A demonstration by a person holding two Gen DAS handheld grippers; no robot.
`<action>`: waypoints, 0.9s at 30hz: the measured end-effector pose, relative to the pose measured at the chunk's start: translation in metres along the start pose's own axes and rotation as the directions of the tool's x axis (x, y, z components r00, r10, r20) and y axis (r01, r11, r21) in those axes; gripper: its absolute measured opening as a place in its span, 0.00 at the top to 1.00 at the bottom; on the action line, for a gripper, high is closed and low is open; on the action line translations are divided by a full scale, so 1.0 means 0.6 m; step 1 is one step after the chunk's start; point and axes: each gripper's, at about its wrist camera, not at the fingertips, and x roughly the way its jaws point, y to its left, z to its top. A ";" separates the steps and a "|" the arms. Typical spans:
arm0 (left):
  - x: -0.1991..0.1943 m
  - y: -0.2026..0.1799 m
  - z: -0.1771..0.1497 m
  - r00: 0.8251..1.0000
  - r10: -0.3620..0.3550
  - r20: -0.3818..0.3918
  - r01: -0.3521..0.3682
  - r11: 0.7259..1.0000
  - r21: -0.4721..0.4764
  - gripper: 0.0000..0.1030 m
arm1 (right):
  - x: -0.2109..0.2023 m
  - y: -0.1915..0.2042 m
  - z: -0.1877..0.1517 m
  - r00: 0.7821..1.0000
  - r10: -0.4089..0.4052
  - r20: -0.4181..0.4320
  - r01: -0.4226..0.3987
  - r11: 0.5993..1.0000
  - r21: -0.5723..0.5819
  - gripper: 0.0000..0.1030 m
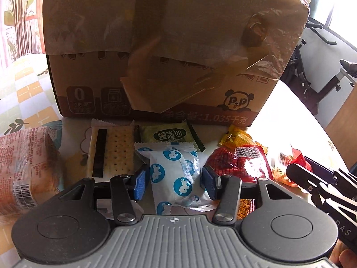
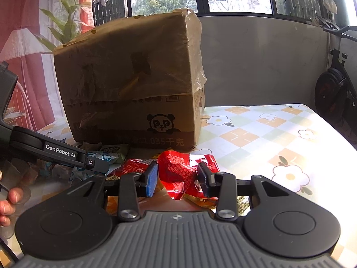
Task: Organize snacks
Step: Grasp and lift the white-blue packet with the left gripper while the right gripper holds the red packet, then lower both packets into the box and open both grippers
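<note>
My left gripper (image 1: pixel 174 182) is closed around a white snack packet with blue round prints (image 1: pixel 173 174), its blue pads touching both sides. My right gripper (image 2: pixel 177 179) is shut on a crumpled red snack packet (image 2: pixel 176 174) and holds it just above the pile. In the left wrist view a cracker packet (image 1: pixel 111 147), a green packet (image 1: pixel 169 135), a red packet (image 1: pixel 241 163) and a yellow packet (image 1: pixel 238 136) lie in front of a closed cardboard box (image 1: pixel 156 55). The box also shows in the right wrist view (image 2: pixel 133 84).
A large pink bread packet (image 1: pixel 24 165) lies at the left. The table has a flower-patterned checked cloth (image 2: pixel 279 138) stretching to the right of the box. An exercise bike (image 2: pixel 334 89) stands beyond the table's right edge. The right gripper's body (image 1: pixel 323 185) shows at the right.
</note>
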 end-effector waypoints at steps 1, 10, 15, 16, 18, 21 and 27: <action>0.001 -0.001 -0.003 1.000 -0.001 0.007 0.001 1.000 0.007 0.49 | 0.000 -0.002 0.000 1.000 0.001 0.000 -0.001 1.000 0.004 0.61; -0.063 0.024 -0.036 0.999 -0.011 0.043 0.009 0.999 0.037 0.55 | 0.002 -0.004 0.001 1.000 0.000 -0.007 0.000 1.000 0.013 0.61; -0.089 0.028 -0.037 0.997 -0.028 0.079 0.024 0.998 0.052 0.55 | 0.002 -0.002 0.001 1.000 -0.002 -0.007 0.002 1.000 0.009 0.61; -0.095 0.028 -0.036 0.995 -0.031 0.091 0.026 0.998 0.056 0.55 | 0.002 0.000 0.001 1.000 -0.001 -0.005 0.001 1.000 0.005 0.61; -0.103 0.025 -0.034 0.993 -0.040 0.110 0.032 0.997 0.070 0.55 | 0.000 0.001 0.000 1.000 0.000 0.002 0.000 1.000 -0.003 0.61; -0.122 0.022 -0.029 0.988 -0.043 0.148 0.029 0.995 0.094 0.55 | -0.004 0.001 -0.002 1.000 -0.004 0.003 0.004 1.000 -0.003 0.61; -0.180 0.030 0.016 0.962 -0.042 0.269 0.009 0.993 0.121 0.55 | -0.027 0.014 0.037 0.999 0.024 0.038 -0.023 0.999 -0.042 0.61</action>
